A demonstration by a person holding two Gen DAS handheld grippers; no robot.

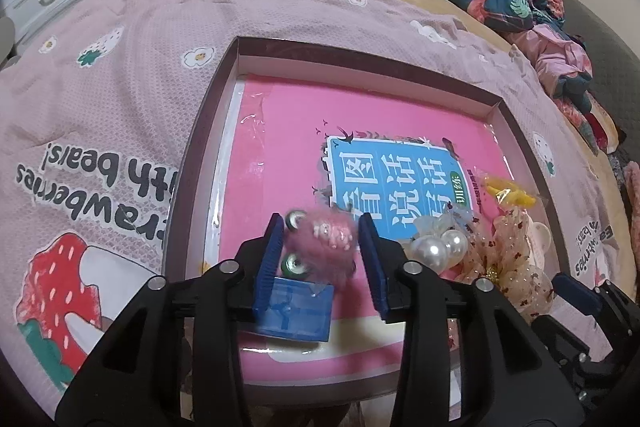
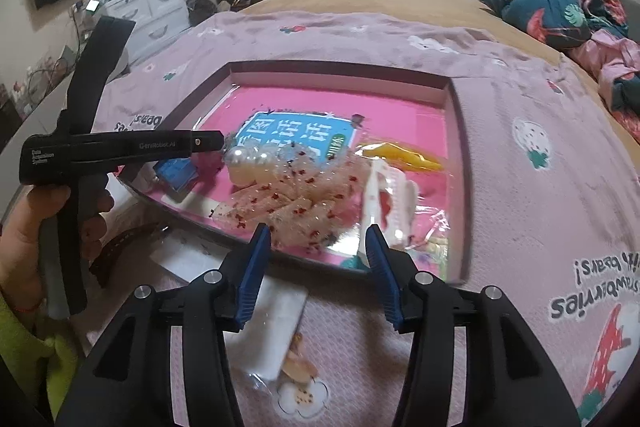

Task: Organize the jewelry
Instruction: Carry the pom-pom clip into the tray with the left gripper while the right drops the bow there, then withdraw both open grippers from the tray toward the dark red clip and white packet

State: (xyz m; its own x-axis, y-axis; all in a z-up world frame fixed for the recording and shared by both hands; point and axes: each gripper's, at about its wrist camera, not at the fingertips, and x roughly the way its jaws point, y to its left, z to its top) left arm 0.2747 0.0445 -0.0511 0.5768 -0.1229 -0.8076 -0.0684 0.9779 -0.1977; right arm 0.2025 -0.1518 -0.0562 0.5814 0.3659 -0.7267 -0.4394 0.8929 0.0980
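Pink fuzzy hair tie [image 1: 332, 247] lies loose between parted left tongs [image 1: 322, 259]; right tongs [image 2: 318, 269] held wide, empty, angled downward.

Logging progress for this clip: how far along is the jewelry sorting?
Done: pearls, a sheer bow, a yellow piece and a white claw clip lie in the tray. In hand: a pink fuzzy piece sits between the fingers of the left tool, by a small blue box; grip unclear. The right tool is open, empty. Remaining: a dark clip and a packet lie outside the tray.
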